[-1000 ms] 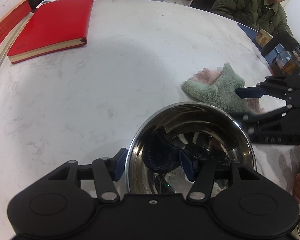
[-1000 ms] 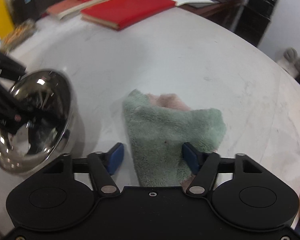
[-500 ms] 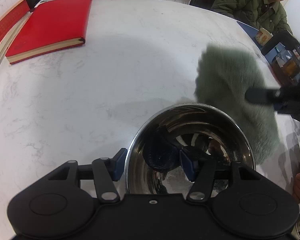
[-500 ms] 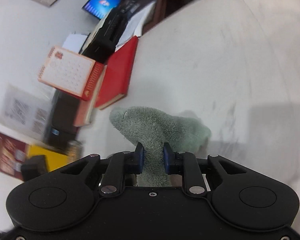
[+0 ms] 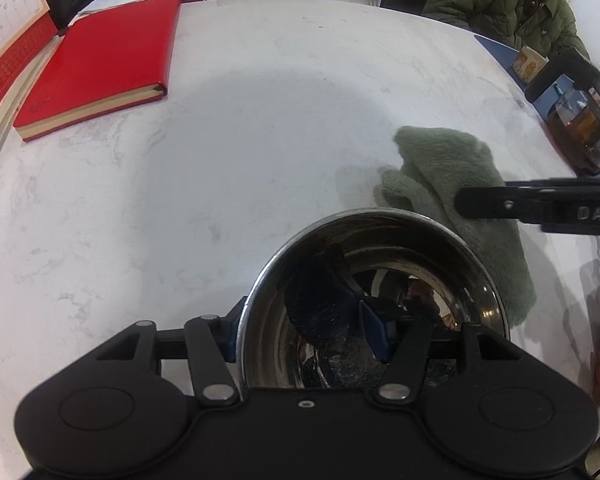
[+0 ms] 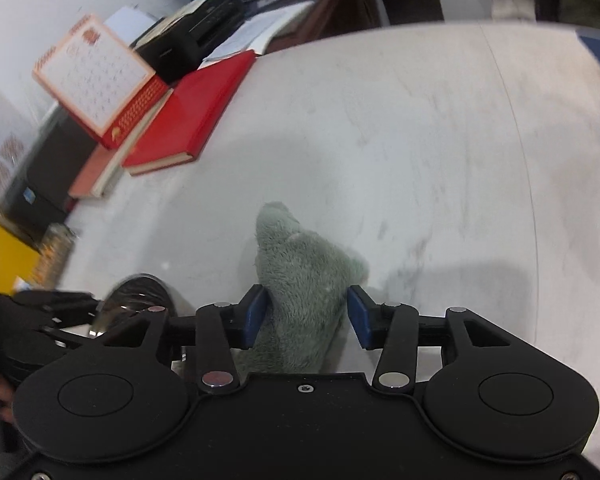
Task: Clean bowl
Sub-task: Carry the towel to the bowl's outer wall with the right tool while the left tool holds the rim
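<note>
A shiny steel bowl [image 5: 380, 240] stands on the white marble table [image 5: 240, 140], close under my left gripper [image 5: 302, 332]. The left gripper straddles the bowl's left wall, one blue pad outside and one inside, with a wide gap between them; it is open. A green fluffy cloth [image 5: 452, 172] lies bunched against the bowl's far right rim. In the right wrist view the cloth [image 6: 300, 264] sits between the pads of my right gripper [image 6: 306, 312], whose jaws are opening. The left pad touches the cloth and the right pad stands just off it. The bowl [image 6: 136, 292] shows blurred at lower left.
A red notebook [image 5: 100, 64] and a desk calendar [image 5: 4, 32] lie at the table's far left. A glass teapot [image 5: 584, 132] and a mug [image 5: 530, 64] stand at the right edge. A person in a green jacket [image 5: 500, 4] sits beyond the table.
The right gripper closed on the cloth lying flat, lifted it and rolled, and now its jaws stand apart again with the cloth bunched by the bowl's rim. Left gripper and bowl kept still.
</note>
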Demonstrator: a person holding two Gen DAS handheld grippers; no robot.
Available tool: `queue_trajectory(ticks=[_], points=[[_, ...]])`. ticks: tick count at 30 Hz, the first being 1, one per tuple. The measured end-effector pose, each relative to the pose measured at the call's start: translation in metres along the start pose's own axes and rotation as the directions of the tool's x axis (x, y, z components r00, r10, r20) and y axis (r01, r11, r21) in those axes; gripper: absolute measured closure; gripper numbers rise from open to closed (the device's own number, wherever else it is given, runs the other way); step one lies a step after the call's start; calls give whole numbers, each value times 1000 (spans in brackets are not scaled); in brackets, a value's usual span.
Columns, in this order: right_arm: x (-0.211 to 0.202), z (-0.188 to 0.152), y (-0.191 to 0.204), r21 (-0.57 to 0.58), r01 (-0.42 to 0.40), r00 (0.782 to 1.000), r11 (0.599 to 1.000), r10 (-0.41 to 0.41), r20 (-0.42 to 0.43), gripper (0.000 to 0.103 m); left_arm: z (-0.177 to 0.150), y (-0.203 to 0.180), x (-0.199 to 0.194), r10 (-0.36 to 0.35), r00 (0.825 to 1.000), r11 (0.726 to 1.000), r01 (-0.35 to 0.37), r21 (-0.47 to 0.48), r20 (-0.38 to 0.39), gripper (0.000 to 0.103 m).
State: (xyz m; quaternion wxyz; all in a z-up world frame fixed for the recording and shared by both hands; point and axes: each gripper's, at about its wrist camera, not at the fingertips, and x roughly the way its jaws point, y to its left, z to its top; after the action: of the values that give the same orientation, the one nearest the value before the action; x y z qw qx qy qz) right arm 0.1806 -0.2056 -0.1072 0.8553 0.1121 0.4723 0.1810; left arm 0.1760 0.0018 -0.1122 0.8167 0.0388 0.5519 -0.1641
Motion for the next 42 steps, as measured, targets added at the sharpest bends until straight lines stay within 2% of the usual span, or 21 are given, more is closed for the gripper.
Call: queue_trajectory(ticks=[2, 3, 4, 5, 7, 10, 12, 15, 21, 25, 34, 39, 42], points=[[5, -2, 1, -16, 12, 1000, 1000, -11, 10, 58, 0, 0, 0, 5, 1000, 1000, -5, -3, 1, 48], [8, -4, 1, -24, 17, 1000, 1000, -17, 15, 62, 0, 0, 0, 6, 1000, 1000, -6, -4, 2, 49], [10, -3, -1, -2, -5, 1000, 1000, 5, 13, 81, 0, 1, 0, 3, 1000, 1000, -3, -6, 3, 51], [10, -3, -7, 49, -52, 999, 997, 51, 10, 83, 0, 2, 0, -2, 1000, 1000, 2, -8, 3, 52], [8, -3, -20, 169, -158, 987, 973, 158, 14, 86, 1, 6, 0, -11, 1000, 1000, 11, -19, 4, 56], [5, -6, -38, 335, -309, 949, 890, 313, 43, 86, 2, 9, -1, -16, 1000, 999, 16, -30, 1, 59], [7, -7, -42, 391, -359, 928, 848, 370, 50, 86, 3, 10, -1, -18, 1000, 999, 18, -34, -3, 59], [19, -7, -46, 454, -400, 903, 796, 427, 48, 86, 3, 9, -1, -15, 1000, 999, 15, -35, -4, 59], [29, -17, -56, 558, -432, 876, 709, 478, 70, 86, 1, 7, -2, 3, 1000, 999, -3, -53, 6, 58], [26, -24, -58, 586, -424, 875, 690, 480, 68, 85, 1, 7, -2, 7, 1000, 998, -6, -67, 14, 57], [2, -53, -59, 641, -381, 890, 666, 451, 61, 85, -1, 9, -2, 4, 999, 997, -1, -71, 40, 57], [-4, -57, -57, 643, -367, 899, 672, 434, 59, 86, -1, 11, -2, -12, 999, 998, 15, -60, 45, 58], [1, -42, -59, 617, -351, 912, 704, 406, 57, 86, -1, 11, -2, -16, 999, 998, 18, -58, 46, 57]])
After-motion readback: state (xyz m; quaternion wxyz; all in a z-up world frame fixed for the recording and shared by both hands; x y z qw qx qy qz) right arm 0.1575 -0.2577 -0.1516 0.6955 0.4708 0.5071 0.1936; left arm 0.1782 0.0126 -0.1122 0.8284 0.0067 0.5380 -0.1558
